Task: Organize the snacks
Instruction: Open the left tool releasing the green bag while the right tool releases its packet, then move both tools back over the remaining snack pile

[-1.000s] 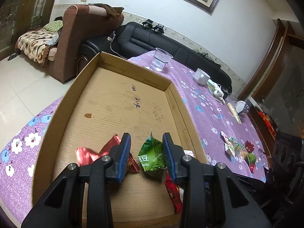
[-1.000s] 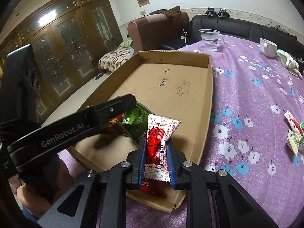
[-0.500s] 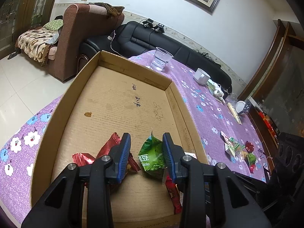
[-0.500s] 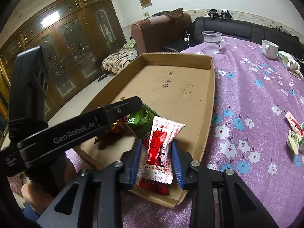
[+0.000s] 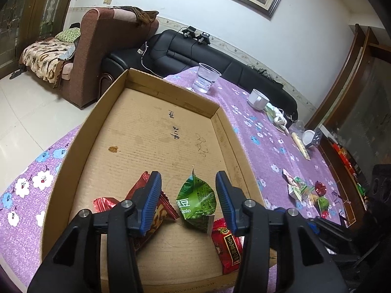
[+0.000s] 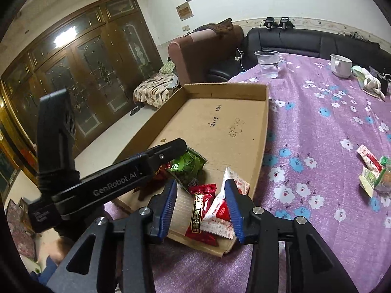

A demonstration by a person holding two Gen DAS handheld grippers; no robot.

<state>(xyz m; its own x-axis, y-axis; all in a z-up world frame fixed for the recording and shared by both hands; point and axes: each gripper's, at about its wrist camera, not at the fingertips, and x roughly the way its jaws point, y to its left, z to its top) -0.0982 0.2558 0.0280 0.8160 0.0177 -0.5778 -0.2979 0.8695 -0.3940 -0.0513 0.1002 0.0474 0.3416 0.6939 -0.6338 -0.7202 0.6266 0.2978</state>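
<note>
Snacks are seen gathered at the near end of a shallow cardboard tray (image 5: 102,131), which is set on a table covered by a purple flowered cloth (image 6: 317,127). Closest to the left wrist camera, the left gripper (image 5: 188,202) is held over that near end with its jaws opening; a green packet (image 5: 196,201) lies between them, touched by neither blue pad. A red-brown wrapper (image 5: 136,190) is partly hidden behind the left finger, and a dark red packet (image 5: 228,246) lies under the right finger, by the tray's near right corner. In the right wrist view, the right gripper (image 6: 201,207) is held just above that same corner, jaws spread apart and gripping nothing; below them the dark red packet and a white-and-red packet (image 6: 220,210) rest loose, the latter leaning on the tray's side wall. Farther out on the cloth, well apart from the tray, a small cluster of loose snacks (image 5: 308,193) remains. Beyond the tray's far wall a clear plastic cup (image 5: 206,78) and a white mug (image 5: 257,99) are placed, with a black sofa (image 5: 220,58) behind.
</note>
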